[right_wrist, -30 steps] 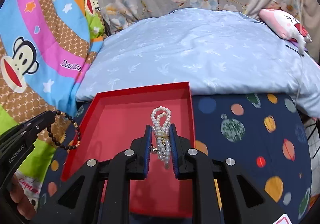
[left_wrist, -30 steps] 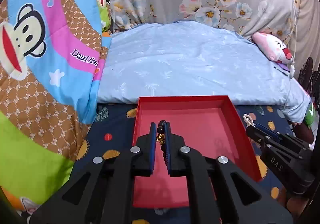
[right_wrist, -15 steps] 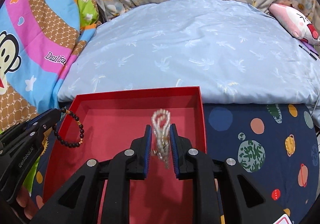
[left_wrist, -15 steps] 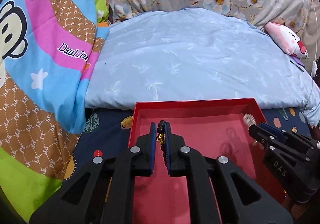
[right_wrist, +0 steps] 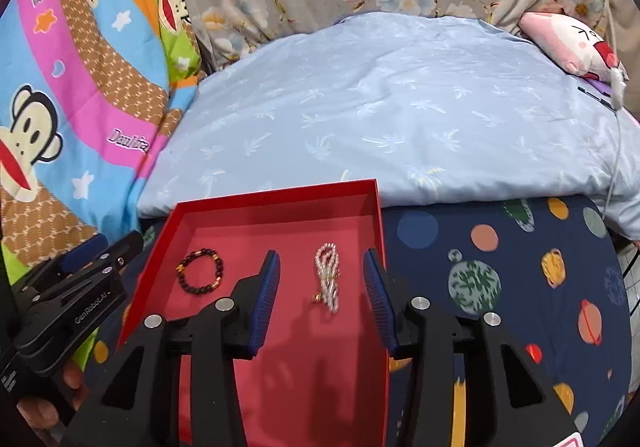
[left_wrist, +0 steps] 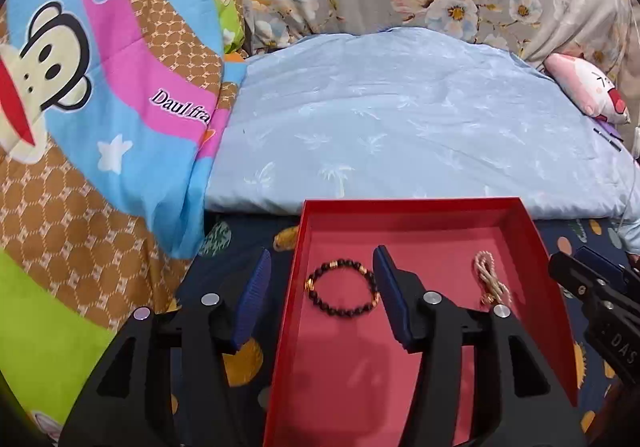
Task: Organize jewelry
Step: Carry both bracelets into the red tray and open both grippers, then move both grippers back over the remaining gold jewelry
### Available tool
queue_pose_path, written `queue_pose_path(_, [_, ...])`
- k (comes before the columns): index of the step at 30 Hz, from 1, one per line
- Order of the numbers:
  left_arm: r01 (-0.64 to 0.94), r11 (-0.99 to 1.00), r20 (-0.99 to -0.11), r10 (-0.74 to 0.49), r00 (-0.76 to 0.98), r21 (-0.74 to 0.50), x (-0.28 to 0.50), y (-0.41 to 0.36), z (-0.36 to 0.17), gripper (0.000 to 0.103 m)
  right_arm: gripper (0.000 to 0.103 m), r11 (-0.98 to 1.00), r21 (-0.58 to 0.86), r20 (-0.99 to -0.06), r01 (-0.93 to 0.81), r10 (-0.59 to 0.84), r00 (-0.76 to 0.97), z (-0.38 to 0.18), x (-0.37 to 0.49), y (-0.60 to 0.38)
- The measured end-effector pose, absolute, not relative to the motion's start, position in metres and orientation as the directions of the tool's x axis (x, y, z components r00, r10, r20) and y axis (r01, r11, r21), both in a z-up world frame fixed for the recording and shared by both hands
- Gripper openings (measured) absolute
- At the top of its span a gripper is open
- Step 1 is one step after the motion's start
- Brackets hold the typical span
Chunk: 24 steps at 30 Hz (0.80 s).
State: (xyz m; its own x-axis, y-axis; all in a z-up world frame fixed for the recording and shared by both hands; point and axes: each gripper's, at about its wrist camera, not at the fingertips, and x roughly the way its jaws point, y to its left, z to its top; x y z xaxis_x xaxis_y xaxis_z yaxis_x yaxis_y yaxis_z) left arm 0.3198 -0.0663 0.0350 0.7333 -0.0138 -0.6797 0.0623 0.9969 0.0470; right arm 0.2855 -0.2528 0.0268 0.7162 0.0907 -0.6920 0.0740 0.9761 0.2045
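Left wrist view: the left gripper [left_wrist: 318,287] was spread, its jaws opening, nothing pinched. The dark bead bracelet [left_wrist: 343,292] lay flat on the floor of the red tray [left_wrist: 412,205], in the gap between the two blue pads [left_wrist: 390,297] but below them and not touched. One pad hung over the tray, the other over the dark planet-print sheet [left_wrist: 240,363] just left of the tray wall. The pearl bracelet [left_wrist: 491,281] lay in the same tray, to the right, well apart from the bead bracelet. The right gripper [left_wrist: 588,273] poked in at the right edge, beside the tray's right wall.

Right wrist view: the right gripper [right_wrist: 320,289] was also spread, jaws opening, holding nothing. The pearl bracelet [right_wrist: 328,282] lay bunched on the tray [right_wrist: 276,191] floor between the pads, clear of both. The bead bracelet [right_wrist: 200,273] lay left of it, beyond the left pad. The left gripper [right_wrist: 116,247] came in from the left, its tip near the tray's left wall; fingers of a hand [right_wrist: 52,395] showed under it. A light blue quilt [right_wrist: 384,107] lay behind the tray.
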Motion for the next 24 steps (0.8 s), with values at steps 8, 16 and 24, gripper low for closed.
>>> queue_pose_path(8, [0.033,0.999,-0.691,-0.018,0.723,0.009,0.251,-0.049,0.038,0.063,0.045,0.964,0.26,-0.683,0.045,0.151,0.715,0.034,0.216,-0.242])
queue_pose_path(16, [0.037,0.999,-0.735,-0.038,0.678,-0.018,0.184,-0.032,0.023,0.063,0.046,0.965,0.26,-0.722,0.047,0.162,0.673,0.015,0.135,-0.225])
queue_pose_path(24, [0.09,0.996,-0.771,-0.045,0.636,0.017,0.112,-0.025,-0.001,0.063,0.046,0.971,0.22,-0.792,0.096,0.121,0.598,-0.019,0.067,-0.232])
